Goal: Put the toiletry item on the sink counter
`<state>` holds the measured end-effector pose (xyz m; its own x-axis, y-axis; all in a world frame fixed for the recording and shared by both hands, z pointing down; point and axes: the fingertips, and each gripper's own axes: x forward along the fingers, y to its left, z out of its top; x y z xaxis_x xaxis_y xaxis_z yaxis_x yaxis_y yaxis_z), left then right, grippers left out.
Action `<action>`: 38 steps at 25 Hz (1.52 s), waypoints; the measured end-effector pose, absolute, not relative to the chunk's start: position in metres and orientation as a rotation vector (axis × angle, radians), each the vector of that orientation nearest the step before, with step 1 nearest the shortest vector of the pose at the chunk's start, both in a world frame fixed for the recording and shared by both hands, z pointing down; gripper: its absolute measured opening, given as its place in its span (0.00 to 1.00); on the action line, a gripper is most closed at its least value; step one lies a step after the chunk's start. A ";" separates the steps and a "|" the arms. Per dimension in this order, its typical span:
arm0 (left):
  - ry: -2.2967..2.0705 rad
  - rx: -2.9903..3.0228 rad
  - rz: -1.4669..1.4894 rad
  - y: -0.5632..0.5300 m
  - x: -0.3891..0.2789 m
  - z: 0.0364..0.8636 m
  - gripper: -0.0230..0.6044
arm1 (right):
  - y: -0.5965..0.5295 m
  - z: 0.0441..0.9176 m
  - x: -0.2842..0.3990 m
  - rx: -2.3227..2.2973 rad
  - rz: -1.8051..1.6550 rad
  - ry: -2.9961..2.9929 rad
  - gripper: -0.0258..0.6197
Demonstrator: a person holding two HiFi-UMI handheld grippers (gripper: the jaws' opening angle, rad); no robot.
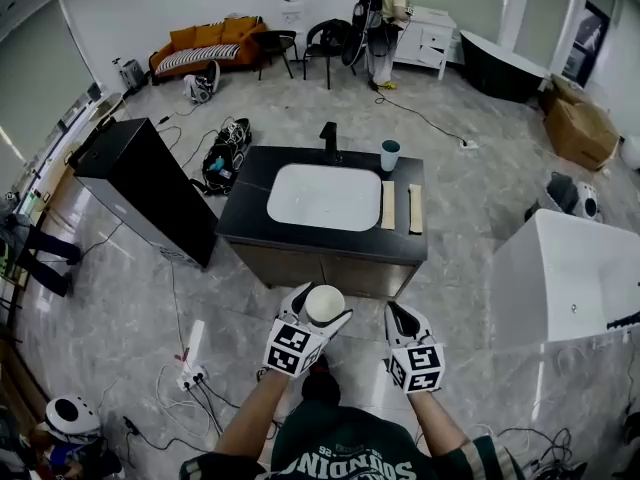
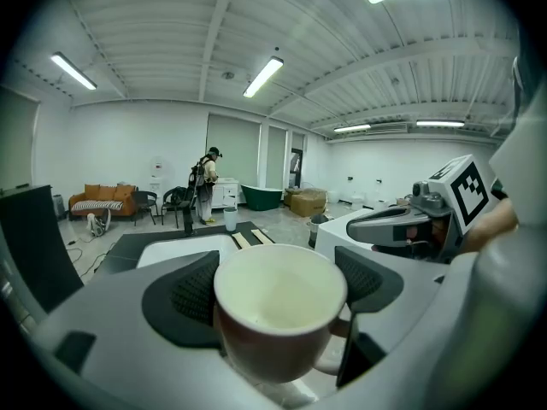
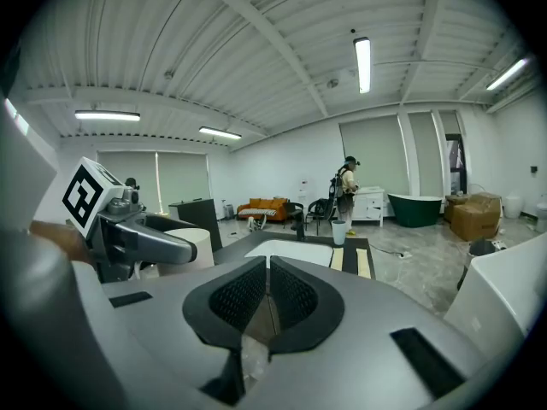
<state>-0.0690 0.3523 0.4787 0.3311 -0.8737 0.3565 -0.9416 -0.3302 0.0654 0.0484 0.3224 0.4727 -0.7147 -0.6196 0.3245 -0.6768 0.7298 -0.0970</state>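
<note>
A cup (image 1: 325,305), cream inside and brown outside with a handle, sits between the jaws of my left gripper (image 1: 318,313), which is shut on it. In the left gripper view the cup (image 2: 279,310) fills the gap between the black pads. My right gripper (image 1: 400,320) is beside it, shut with nothing held; its pads (image 3: 295,293) meet. Both hang in front of the black sink counter (image 1: 250,193), short of its near edge. The counter carries a white basin (image 1: 323,196), a black faucet (image 1: 329,140), a teal cup (image 1: 390,154) and two wooden strips (image 1: 388,205).
A black cabinet (image 1: 145,183) stands left of the counter and a white bathtub (image 1: 560,268) right of it. Cables and a power strip (image 1: 192,353) lie on the floor at my left. A person (image 1: 385,23) stands far back by a white dresser.
</note>
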 end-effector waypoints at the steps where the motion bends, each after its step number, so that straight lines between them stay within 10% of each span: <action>1: -1.624 2.345 0.371 0.342 -0.079 0.478 0.73 | 0.313 0.472 0.038 1.029 0.305 -2.657 0.11; 38: -1.423 2.436 0.461 0.052 -0.204 0.505 0.73 | 0.022 0.479 -0.102 1.194 0.330 -2.626 0.11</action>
<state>-0.2042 0.0515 0.5047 0.4631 -0.7866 0.4084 -0.8767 -0.4741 0.0809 -0.1022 0.0222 0.4786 -0.6385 -0.7065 0.3053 -0.7601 0.6411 -0.1061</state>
